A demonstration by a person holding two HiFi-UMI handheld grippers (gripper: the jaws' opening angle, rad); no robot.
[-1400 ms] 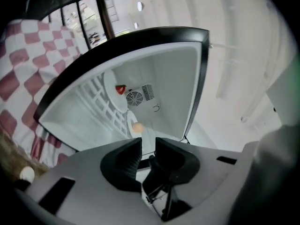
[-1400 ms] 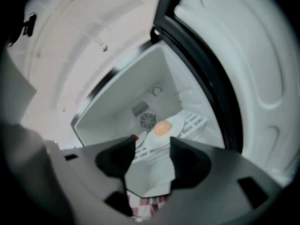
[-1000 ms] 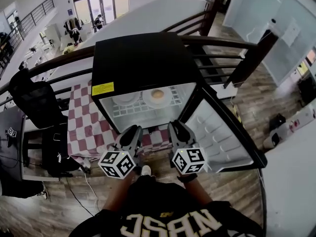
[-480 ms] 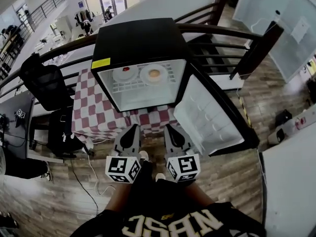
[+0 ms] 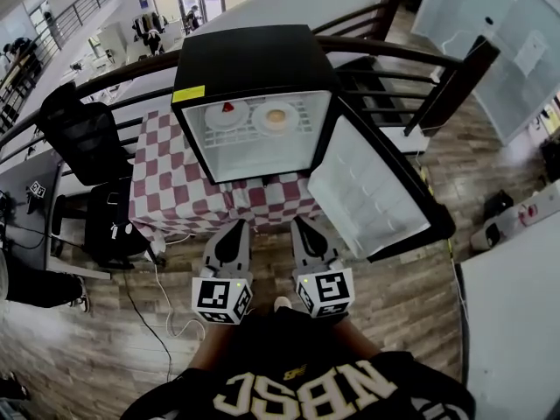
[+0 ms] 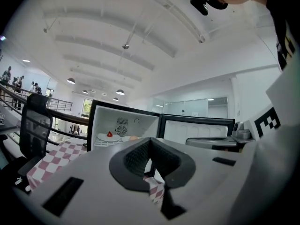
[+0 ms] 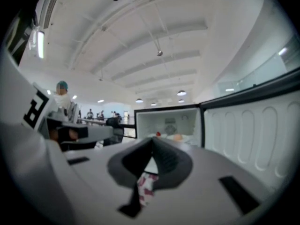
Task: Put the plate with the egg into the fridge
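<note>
The white plate with the egg (image 5: 276,117) rests on the wire shelf inside the black fridge (image 5: 254,59), next to a second plate with a small red item (image 5: 226,114). The fridge door (image 5: 367,195) stands wide open to the right. My left gripper (image 5: 234,231) and right gripper (image 5: 304,228) hang side by side close to my body, well in front of the fridge and below it. Both are shut, with nothing between their jaws. Past the meeting jaws, the left gripper (image 6: 151,142) view shows the red-item plate (image 6: 108,136), and the right gripper (image 7: 152,142) view shows the egg (image 7: 177,137).
The fridge stands on a table with a red and white checked cloth (image 5: 175,191). A black office chair (image 5: 83,138) stands to the left, and a dark railing (image 5: 394,55) runs behind. A cable (image 5: 166,313) lies on the wood floor. A person's leg (image 5: 31,287) is at the left edge.
Both grippers have drawn back from the fridge opening toward my body. The two plates stay on the shelf and the door stays open.
</note>
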